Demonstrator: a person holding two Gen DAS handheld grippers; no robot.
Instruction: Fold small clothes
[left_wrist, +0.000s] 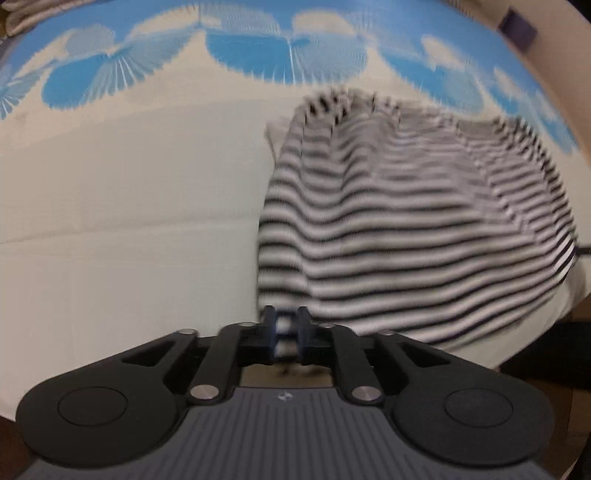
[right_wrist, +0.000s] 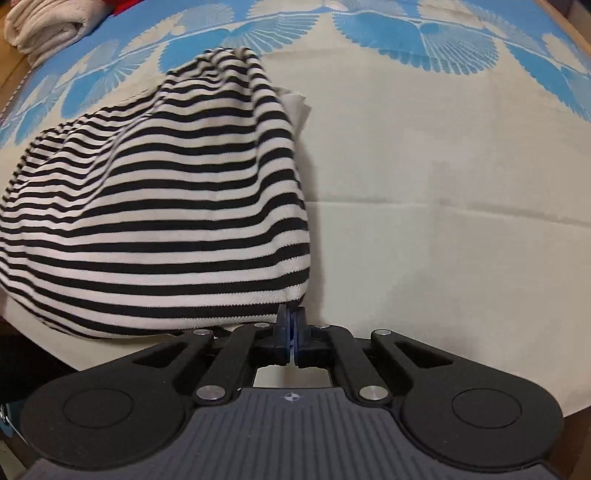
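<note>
The striped garment (right_wrist: 155, 206) lies bunched on the cream and blue cloth (right_wrist: 424, 184) covering the surface, at the left of the right wrist frame. The left gripper (left_wrist: 286, 326) pinches a striped edge between its jaws. The right gripper (right_wrist: 291, 323) is clamped on the garment's lower corner. A folded towel (right_wrist: 44, 29) sits upper left.

I note a black-and-white striped garment (right_wrist: 155, 206); a cream cloth (right_wrist: 424, 184) with blue fan motifs along the frame's top; beige folded towel (right_wrist: 44, 29), upper left.
</note>
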